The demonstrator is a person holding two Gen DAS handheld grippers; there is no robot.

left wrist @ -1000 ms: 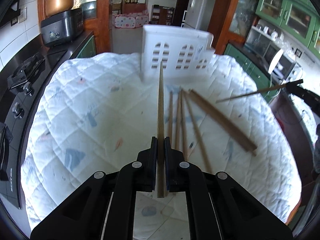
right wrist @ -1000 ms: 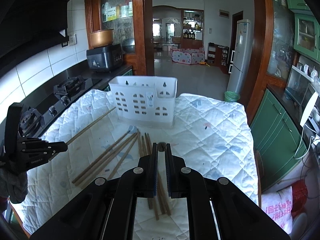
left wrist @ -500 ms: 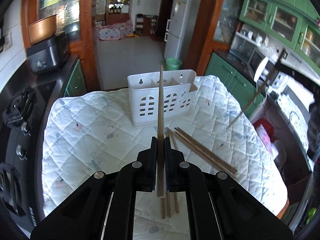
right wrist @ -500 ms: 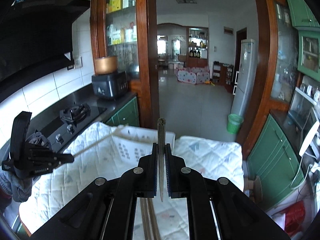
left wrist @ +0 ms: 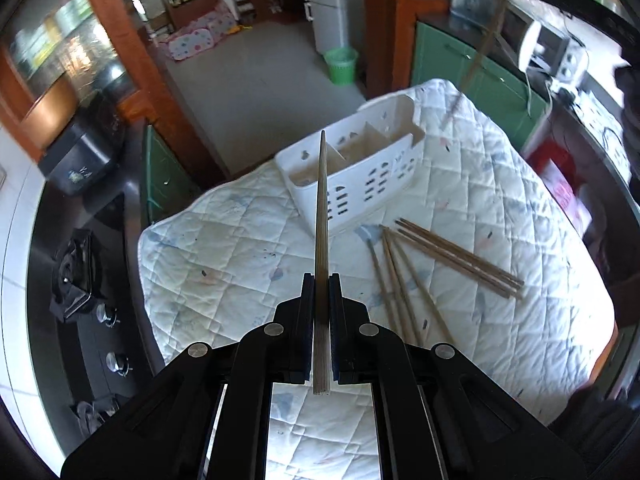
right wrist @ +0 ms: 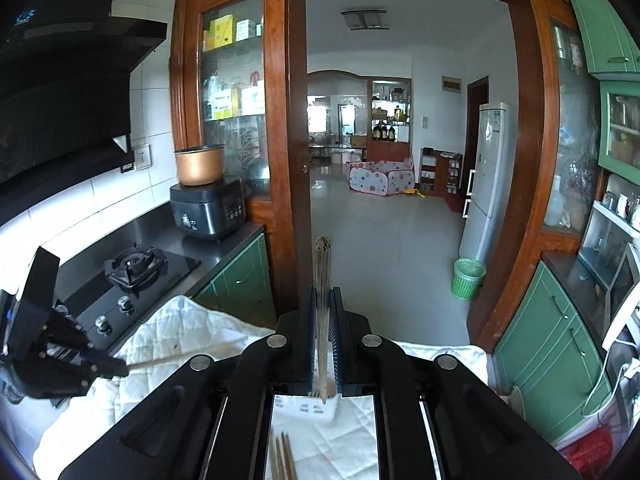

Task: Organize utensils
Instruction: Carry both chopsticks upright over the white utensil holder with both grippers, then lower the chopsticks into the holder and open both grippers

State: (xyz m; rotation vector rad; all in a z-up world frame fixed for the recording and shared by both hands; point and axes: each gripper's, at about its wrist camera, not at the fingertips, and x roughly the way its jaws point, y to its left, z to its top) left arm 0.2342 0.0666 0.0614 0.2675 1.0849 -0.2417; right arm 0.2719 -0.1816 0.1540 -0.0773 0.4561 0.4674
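My left gripper (left wrist: 321,280) is shut on one wooden chopstick (left wrist: 322,216) whose tip points down over the left compartment of the white utensil caddy (left wrist: 360,176). Several loose chopsticks (left wrist: 432,268) lie on the quilted cloth to the right of the caddy. My right gripper (right wrist: 322,294) is shut on another chopstick (right wrist: 322,268) and is raised high, tilted up toward the doorway. The left gripper also shows in the right wrist view (right wrist: 60,352) at lower left. A few chopstick ends (right wrist: 282,456) show below the right gripper.
The white quilted cloth (left wrist: 240,240) covers the table. A black stove top (right wrist: 136,268) and a rice cooker (right wrist: 208,210) stand on the counter at left. Green cabinets (right wrist: 560,340) line the right side. A green bin (right wrist: 466,278) stands on the floor beyond.
My left gripper rose and tilted down, so the caddy's open top now shows. My right gripper lifted its chopstick off the table and swung up toward the doorway.
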